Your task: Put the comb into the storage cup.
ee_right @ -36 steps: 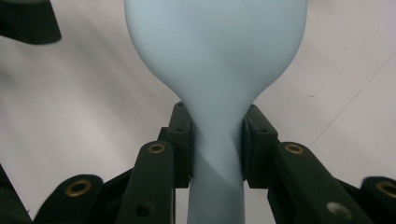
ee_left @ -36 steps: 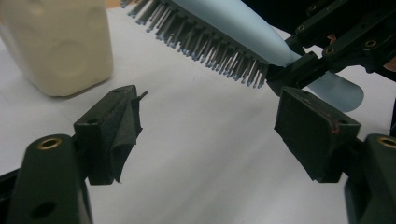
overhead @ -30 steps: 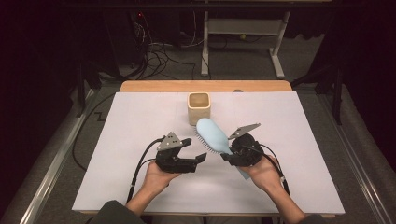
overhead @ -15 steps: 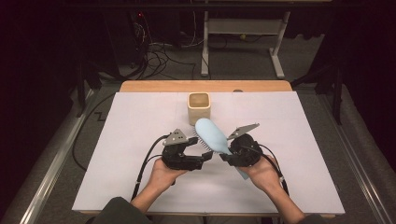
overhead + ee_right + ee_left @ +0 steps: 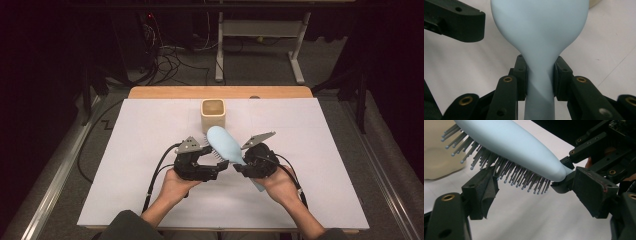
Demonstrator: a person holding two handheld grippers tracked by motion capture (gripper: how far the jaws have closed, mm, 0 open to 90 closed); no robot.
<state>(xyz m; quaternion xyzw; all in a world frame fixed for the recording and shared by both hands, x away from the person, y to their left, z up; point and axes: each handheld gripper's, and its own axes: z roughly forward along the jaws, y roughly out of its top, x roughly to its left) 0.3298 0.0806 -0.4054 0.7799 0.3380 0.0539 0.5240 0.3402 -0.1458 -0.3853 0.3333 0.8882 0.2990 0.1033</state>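
At the centre of the high view the right gripper (image 5: 239, 164) is clamped on the blue hairbrush (image 5: 224, 144) handle, lifted, while the left gripper (image 5: 212, 169), jaws apart beneath the bristles, has yet to close.

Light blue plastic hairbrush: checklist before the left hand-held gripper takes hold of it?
1. Right hand-held gripper clamped on the light blue plastic hairbrush at its neck: ok.
2. Brush head lifted off the white table cover: ok.
3. Left hand-held gripper open, jaws either side of the grey bristles: ok.
4. Left pads pressing on the brush: not ok.
5. Beige square cup apart from both: ok.
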